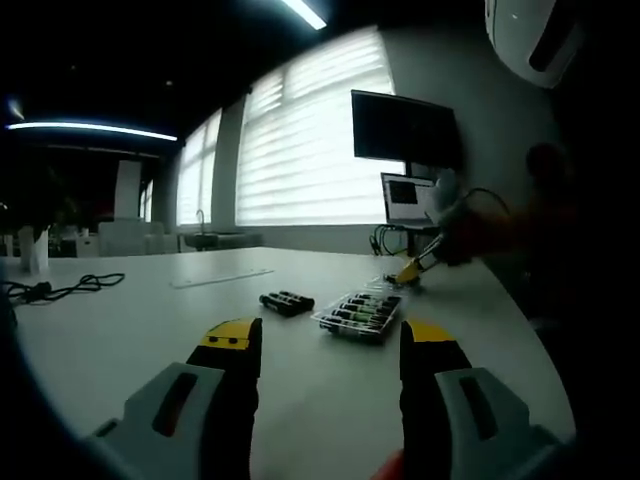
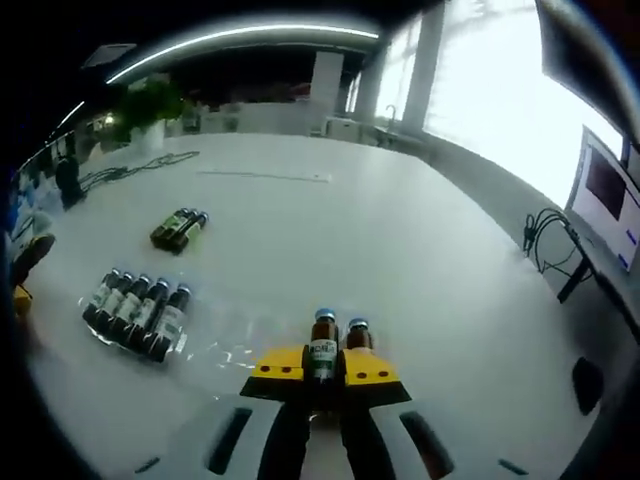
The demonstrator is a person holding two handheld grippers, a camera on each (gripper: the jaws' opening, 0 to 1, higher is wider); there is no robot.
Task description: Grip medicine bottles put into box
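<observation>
Right tool (image 2: 325, 368) clamps a bottle (image 2: 322, 350); left tool (image 1: 330, 345) hovers agape

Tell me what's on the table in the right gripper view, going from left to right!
Row of bottles in the clear box → two loose bottles lying together → two bottles at the right claw, which is shut on one of them → black cables by the table's edge.

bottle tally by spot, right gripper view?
Bottles in the clear box: 5
Loose bottles lying on the table: 2
Bottles at the right gripper: 2, one clamped, one beside it
Total: 9
</observation>
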